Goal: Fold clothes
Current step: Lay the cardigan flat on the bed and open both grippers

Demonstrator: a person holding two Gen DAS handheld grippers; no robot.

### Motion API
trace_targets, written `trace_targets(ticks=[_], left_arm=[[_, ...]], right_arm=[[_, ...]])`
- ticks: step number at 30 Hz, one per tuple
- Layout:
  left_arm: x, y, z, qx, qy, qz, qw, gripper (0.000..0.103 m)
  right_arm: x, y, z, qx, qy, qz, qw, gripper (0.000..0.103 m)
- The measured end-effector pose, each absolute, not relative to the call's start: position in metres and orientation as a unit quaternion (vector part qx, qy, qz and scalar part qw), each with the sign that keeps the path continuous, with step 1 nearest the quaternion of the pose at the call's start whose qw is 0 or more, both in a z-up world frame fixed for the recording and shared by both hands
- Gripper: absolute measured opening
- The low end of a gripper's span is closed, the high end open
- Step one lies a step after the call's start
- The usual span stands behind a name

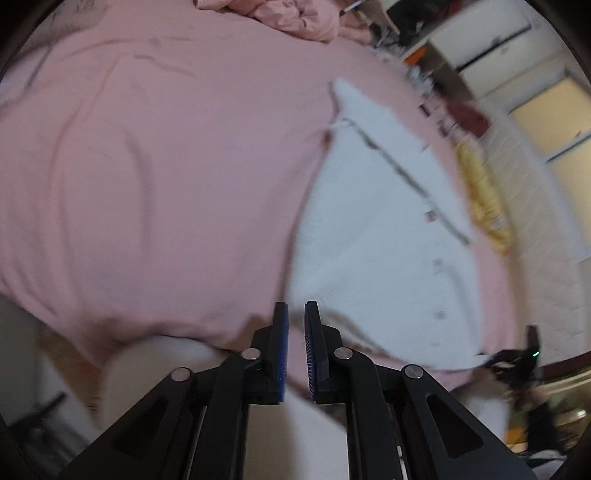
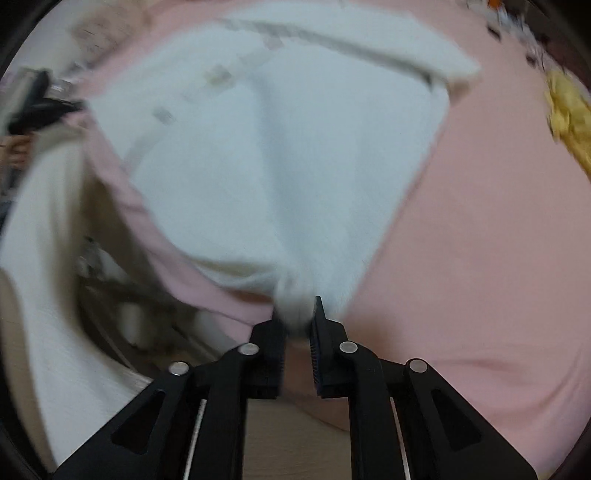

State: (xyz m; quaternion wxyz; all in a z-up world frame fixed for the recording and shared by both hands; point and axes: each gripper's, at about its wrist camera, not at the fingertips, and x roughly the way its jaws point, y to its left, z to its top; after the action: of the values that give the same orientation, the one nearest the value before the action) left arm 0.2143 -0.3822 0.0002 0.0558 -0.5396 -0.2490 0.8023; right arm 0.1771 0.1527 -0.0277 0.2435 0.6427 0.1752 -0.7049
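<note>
A white button-front garment (image 1: 369, 240) lies spread on the pink bed sheet (image 1: 147, 166), its near hem at the bed's edge. My left gripper (image 1: 296, 314) is shut, with one end of that hem running into its tips. In the right wrist view the garment (image 2: 277, 147) puckers down into my right gripper (image 2: 297, 314), where a bunch of white cloth fills the gap between the pads. Each gripper also shows in the other's view: the right gripper (image 1: 517, 360) at the hem's far end, the left gripper (image 2: 40, 107) at the garment's corner. Both views are blurred.
Crumpled pink bedding (image 1: 291, 18) is heaped at the far side of the bed. A yellow cloth (image 1: 484, 195) lies beyond the garment near a tiled wall. White cabinets (image 1: 480, 40) stand behind. A hand (image 2: 18, 151) and white fabric (image 2: 44, 277) show off the bed's edge.
</note>
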Motion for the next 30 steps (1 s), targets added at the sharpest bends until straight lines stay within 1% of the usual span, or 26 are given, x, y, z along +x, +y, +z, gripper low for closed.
trace_targets(ticks=[1, 2, 4, 5, 6, 7, 8, 9, 10, 12, 14, 16, 17, 19, 20, 22, 26, 27, 28, 30], left_arm=[[0.214, -0.388, 0.004, -0.547, -0.220, 0.807, 0.035, 0.009], [0.216, -0.391, 0.009, -0.545, -0.208, 0.812, 0.027, 0.009], [0.218, -0.399, 0.029, -0.534, -0.166, 0.829, 0.003, 0.010], [0.216, -0.394, 0.042, -0.521, -0.139, 0.842, -0.002, 0.013], [0.212, -0.383, 0.056, -0.506, -0.110, 0.855, -0.001, 0.026], [0.206, -0.373, 0.063, -0.497, -0.094, 0.862, 0.002, 0.054], [0.196, -0.351, 0.071, -0.484, -0.072, 0.872, 0.011, 0.072], [0.187, -0.334, 0.073, -0.476, -0.062, 0.877, 0.014, 0.102], [0.176, -0.307, 0.072, -0.465, -0.049, 0.884, 0.019, 0.103], [0.154, -0.262, 0.060, -0.472, -0.034, 0.880, 0.049, 0.103], [0.128, -0.218, 0.039, -0.499, -0.034, 0.864, 0.059, 0.103], [0.119, -0.194, 0.018, -0.512, -0.036, 0.855, 0.069, 0.103], [0.119, -0.187, 0.005, -0.527, -0.025, 0.848, 0.055, 0.103], [0.117, -0.182, -0.024, -0.567, -0.012, 0.823, 0.020, 0.103], [0.120, -0.186, -0.037, -0.589, -0.015, 0.808, 0.004, 0.103], [0.136, -0.198, -0.038, -0.583, -0.029, 0.812, 0.004, 0.103], [0.158, -0.209, -0.032, -0.612, -0.004, 0.791, -0.001, 0.103], [0.162, -0.212, -0.031, -0.618, -0.002, 0.787, -0.003, 0.103], [0.164, -0.215, -0.030, -0.625, 0.001, 0.781, -0.006, 0.103], [0.167, -0.218, -0.026, -0.634, 0.016, 0.773, -0.017, 0.103]], right_arm=[[0.178, 0.154, -0.032, 0.655, 0.191, -0.693, 0.232, 0.026], [0.184, 0.158, -0.034, 0.663, 0.214, -0.683, 0.217, 0.038], [0.194, 0.167, -0.025, 0.659, 0.224, -0.686, 0.211, 0.040], [0.199, 0.174, -0.016, 0.652, 0.211, -0.695, 0.215, 0.040], [0.199, 0.178, -0.001, 0.641, 0.181, -0.711, 0.224, 0.040], [0.194, 0.177, 0.015, 0.624, 0.141, -0.732, 0.233, 0.040], [0.188, 0.175, 0.026, 0.607, 0.110, -0.750, 0.239, 0.040], [0.177, 0.167, 0.037, 0.579, 0.077, -0.773, 0.247, 0.041], [0.165, 0.155, 0.043, 0.552, 0.055, -0.795, 0.245, 0.044], [0.136, 0.124, 0.038, 0.526, 0.020, -0.822, 0.217, 0.046], [0.115, 0.099, 0.016, 0.521, -0.005, -0.834, 0.181, 0.046], [0.102, 0.079, -0.015, 0.529, -0.036, -0.838, 0.127, 0.046], [0.101, 0.070, -0.031, 0.537, -0.051, -0.836, 0.102, 0.046], [0.107, 0.064, -0.048, 0.547, -0.047, -0.834, 0.058, 0.046], [0.116, 0.063, -0.052, 0.534, -0.037, -0.844, 0.048, 0.046], [0.132, 0.058, -0.052, 0.531, 0.003, -0.846, 0.038, 0.046], [0.160, 0.059, -0.046, 0.575, 0.030, -0.817, 0.039, 0.048], [0.165, 0.063, -0.046, 0.588, 0.033, -0.807, 0.039, 0.053], [0.165, 0.065, -0.046, 0.603, 0.032, -0.796, 0.040, 0.060], [0.172, 0.066, -0.049, 0.641, 0.033, -0.765, 0.047, 0.061]])
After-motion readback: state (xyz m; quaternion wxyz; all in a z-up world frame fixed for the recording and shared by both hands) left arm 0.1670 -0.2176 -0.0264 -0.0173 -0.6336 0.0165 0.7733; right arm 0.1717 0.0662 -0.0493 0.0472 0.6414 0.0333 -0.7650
